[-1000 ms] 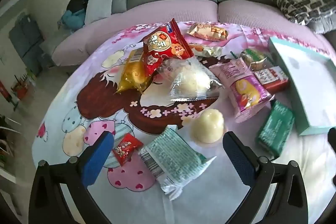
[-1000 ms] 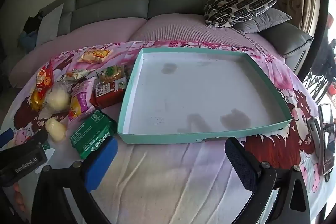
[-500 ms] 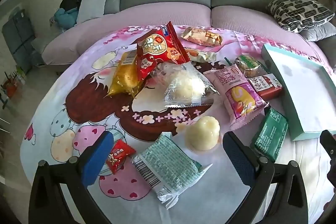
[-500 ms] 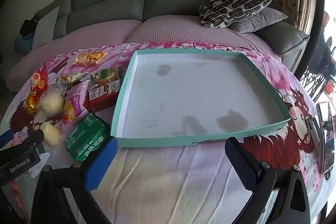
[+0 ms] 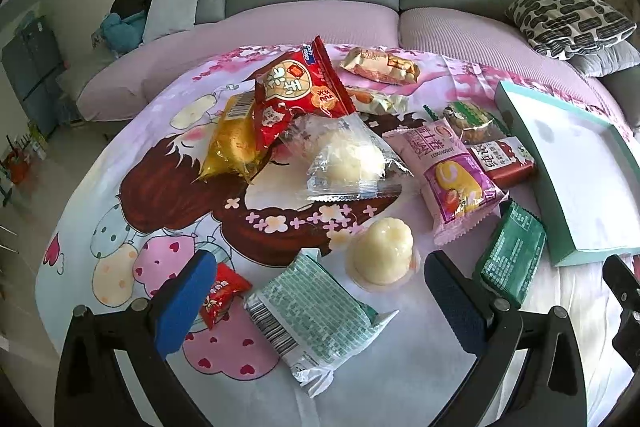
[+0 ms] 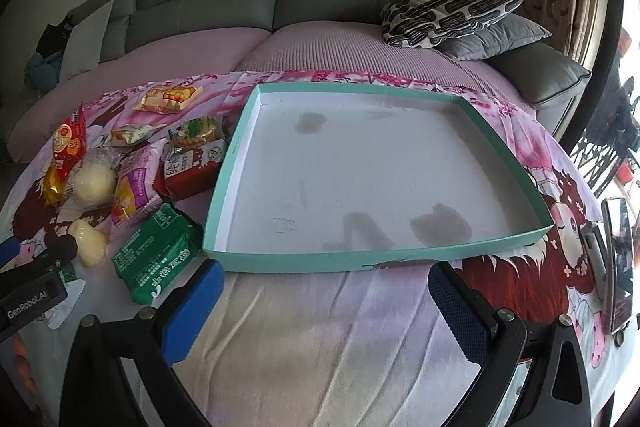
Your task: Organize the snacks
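Snacks (image 5: 344,163) loom larger as the left gripper (image 5: 320,291), jaws apart and empty, has closed in; tray (image 6: 508,247) unfilled.

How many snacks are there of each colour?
Red: 3 (big bag, small packet, box)
Green: 3 (dark pack, pale pack, cookie)
Yellow or orange: 3
Pale or clear: 2
Pink: 1
Total: 12
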Demonstrator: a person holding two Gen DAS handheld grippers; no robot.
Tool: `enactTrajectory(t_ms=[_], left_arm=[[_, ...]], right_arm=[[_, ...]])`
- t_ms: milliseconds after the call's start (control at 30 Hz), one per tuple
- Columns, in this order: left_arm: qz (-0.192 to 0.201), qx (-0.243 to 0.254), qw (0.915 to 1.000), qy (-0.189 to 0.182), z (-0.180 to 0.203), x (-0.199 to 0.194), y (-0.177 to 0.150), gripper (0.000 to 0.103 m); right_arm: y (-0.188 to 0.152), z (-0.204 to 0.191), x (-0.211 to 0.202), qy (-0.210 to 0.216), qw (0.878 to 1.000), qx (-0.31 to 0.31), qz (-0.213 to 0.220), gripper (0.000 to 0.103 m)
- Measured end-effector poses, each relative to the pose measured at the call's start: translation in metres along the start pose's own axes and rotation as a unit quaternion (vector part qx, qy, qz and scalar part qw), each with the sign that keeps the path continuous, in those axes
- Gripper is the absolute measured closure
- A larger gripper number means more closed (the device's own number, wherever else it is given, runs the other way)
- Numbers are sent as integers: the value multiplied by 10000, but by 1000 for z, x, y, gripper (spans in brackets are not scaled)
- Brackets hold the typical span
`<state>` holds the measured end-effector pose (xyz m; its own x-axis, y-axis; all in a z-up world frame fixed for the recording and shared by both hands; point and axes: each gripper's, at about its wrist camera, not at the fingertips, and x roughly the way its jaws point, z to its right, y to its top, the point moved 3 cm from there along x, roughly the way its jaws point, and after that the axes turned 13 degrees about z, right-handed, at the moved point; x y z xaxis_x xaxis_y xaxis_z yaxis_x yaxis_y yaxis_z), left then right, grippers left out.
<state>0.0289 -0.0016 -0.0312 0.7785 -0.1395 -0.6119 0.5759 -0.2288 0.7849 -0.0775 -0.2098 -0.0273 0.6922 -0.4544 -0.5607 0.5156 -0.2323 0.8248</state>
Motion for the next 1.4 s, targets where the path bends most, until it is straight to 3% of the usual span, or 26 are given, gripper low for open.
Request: enactTrajectory(t_ms=[1400], left_arm=[[-264, 98, 9995, -159, 6, 8, -6, 0]], right_arm=[[-6, 3, 6, -23, 9999, 66, -157, 0]])
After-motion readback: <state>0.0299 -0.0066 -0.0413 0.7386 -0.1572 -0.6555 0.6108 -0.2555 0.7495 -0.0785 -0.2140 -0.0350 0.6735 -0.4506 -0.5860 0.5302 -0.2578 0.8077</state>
